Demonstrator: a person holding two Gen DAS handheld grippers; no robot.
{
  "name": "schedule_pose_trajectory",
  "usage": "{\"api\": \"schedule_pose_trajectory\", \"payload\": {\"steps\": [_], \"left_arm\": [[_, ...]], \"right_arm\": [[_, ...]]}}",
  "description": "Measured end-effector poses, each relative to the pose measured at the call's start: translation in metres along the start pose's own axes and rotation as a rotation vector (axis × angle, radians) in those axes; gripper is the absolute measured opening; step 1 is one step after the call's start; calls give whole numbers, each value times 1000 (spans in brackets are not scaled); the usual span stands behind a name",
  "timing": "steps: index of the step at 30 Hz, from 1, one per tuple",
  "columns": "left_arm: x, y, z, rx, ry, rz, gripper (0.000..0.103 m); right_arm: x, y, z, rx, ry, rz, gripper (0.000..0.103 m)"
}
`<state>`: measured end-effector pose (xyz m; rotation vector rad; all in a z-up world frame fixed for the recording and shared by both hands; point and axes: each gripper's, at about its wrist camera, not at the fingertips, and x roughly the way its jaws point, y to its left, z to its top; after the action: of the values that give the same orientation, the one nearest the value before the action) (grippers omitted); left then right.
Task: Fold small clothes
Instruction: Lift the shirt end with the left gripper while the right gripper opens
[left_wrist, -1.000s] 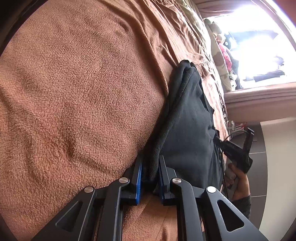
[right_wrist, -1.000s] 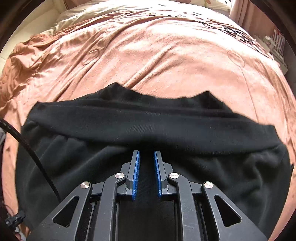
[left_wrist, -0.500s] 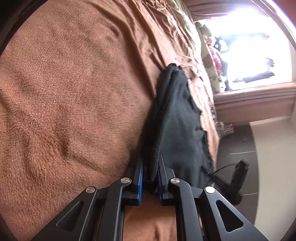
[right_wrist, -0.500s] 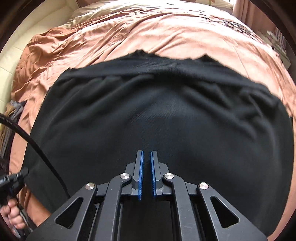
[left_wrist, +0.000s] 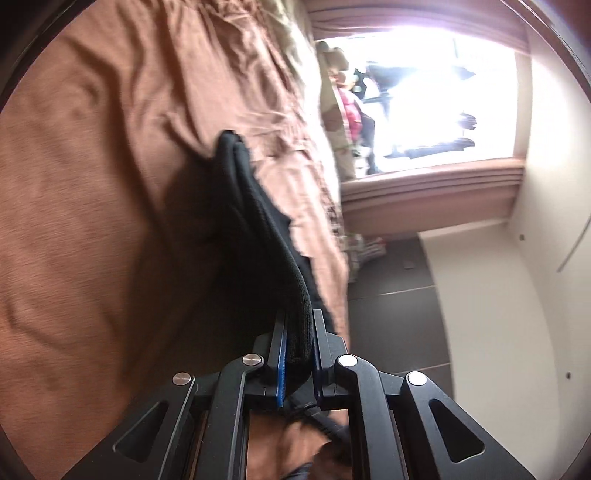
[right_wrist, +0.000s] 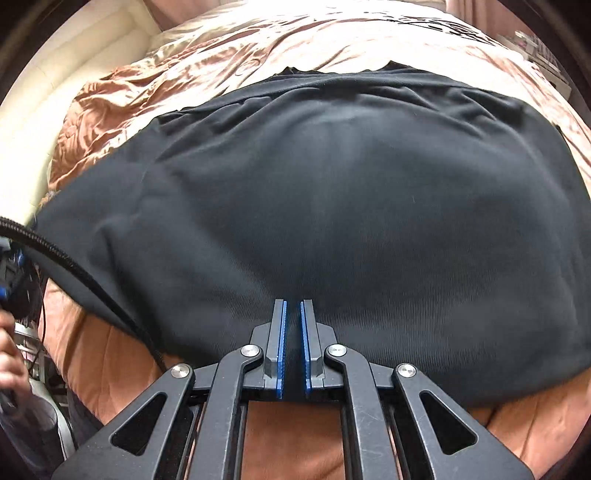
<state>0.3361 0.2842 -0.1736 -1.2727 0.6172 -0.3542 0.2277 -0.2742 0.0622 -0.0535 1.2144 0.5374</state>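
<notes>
Surface: brown blanket (right_wrist: 295, 443) across a bed, window glare at upper right of the left view.
Garment: black garment (right_wrist: 351, 221) spread over the blanket, filling the middle of the right view; in the left view its ribbed edge (left_wrist: 295, 295) runs from the centre down to the jaws.
Left gripper (left_wrist: 298, 354): jaws narrow, clamped on that ribbed edge.
Right gripper (right_wrist: 293, 343): jaws nearly together, pinching the near hem at lower centre.
Risk: uneven pulls would likely skew the fold; the thin pinch on the right may slip and drop the hem.
Snag: black cable (right_wrist: 92, 291) at lower left crosses the cloth and could drag it.
</notes>
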Motion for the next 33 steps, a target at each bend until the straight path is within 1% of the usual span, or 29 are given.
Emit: {"api": "schedule_pose_trajectory", "payload": {"steps": [3,8,15,16,18,20,22,23,24,25,30,33], "left_arm": [[6,-16,5,23,9,-37,11],[21,-42,8,57,33,-80,11],[45,-84,11,124,75,-145,11],[48,-90,11,138,97,-147,11],[58,-102,10,155,111,-160,11],[66,-112,9,167,124,-170,11],[76,-120,8,183,138,-180,11],[79,-124,7,189,146,-184,11],[85,-130,5,195,156,-191,11],[89,-134,3,202,163,-194,11],[117,-158,-9,244,213,-206,11],[134,-170,-18,260,245,-213,11]], "right_arm": [[-7,1,-10,3,-11,0,4],[-16,-3,-25,24,1,21,4],[-59,-25,-27,76,-96,53,4],[-65,-28,-26,85,-108,57,4],[-79,-37,-27,113,-138,72,5],[-90,-44,-28,131,-165,68,5],[-99,-50,-30,142,-182,63,13],[-104,-52,-32,146,-188,62,31],[-111,-54,-36,150,-202,62,53],[-117,-57,-37,152,-220,62,58],[-141,-71,-50,171,-271,65,59],[-153,-83,-59,192,-284,70,59]]}}
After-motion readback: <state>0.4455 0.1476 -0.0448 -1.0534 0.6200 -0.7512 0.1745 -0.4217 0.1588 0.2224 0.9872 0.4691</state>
